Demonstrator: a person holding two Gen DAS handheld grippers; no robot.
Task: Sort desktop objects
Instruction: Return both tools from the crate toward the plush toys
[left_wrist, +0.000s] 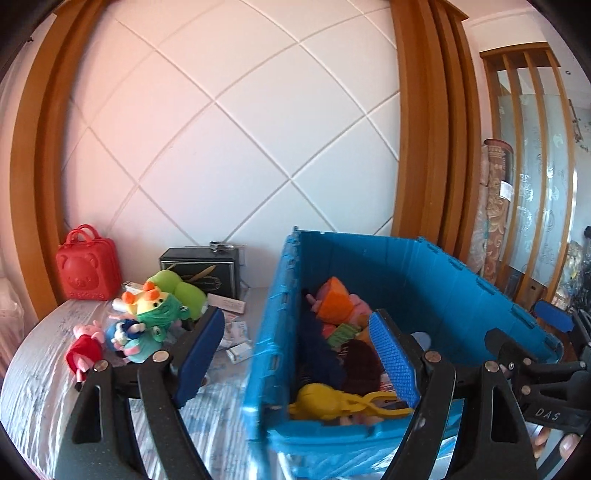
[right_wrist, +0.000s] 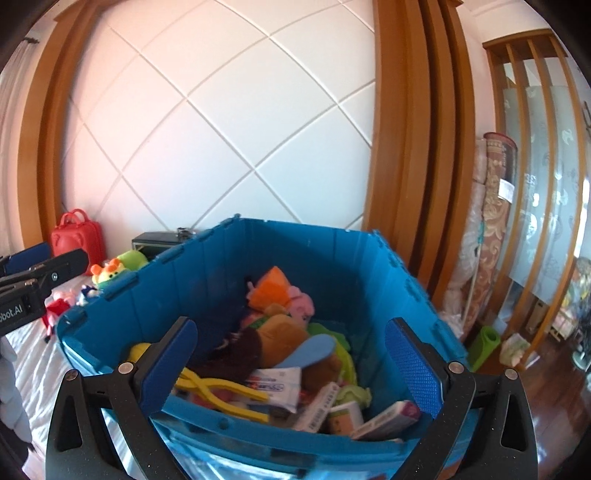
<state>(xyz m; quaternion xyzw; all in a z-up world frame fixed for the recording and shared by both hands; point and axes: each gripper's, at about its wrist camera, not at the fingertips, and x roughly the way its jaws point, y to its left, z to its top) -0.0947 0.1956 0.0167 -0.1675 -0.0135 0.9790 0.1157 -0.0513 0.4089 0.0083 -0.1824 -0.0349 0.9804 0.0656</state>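
A blue plastic crate (left_wrist: 461, 266) (right_wrist: 295, 236) stands on the table, filled with plush toys, small cartons and yellow plastic tongs (left_wrist: 332, 400) (right_wrist: 221, 387). Left of it lie a green frog plush (left_wrist: 184, 291), a yellow-and-orange plush (left_wrist: 151, 306), a pig doll in a red dress (left_wrist: 86, 343) and small boxes (left_wrist: 240, 350). My left gripper (left_wrist: 297, 317) is open and empty, straddling the crate's left wall from above. My right gripper (right_wrist: 291, 325) is open wide over the crate's near rim, holding nothing. Each gripper shows at the edge of the other's view.
A red bear-shaped case (left_wrist: 86, 267) and a black box (left_wrist: 203, 269) stand at the back against the white panelled wall. Rolled rugs (left_wrist: 495, 206) lean beside a wooden slat screen on the right. A green roll (right_wrist: 484, 347) lies on the floor.
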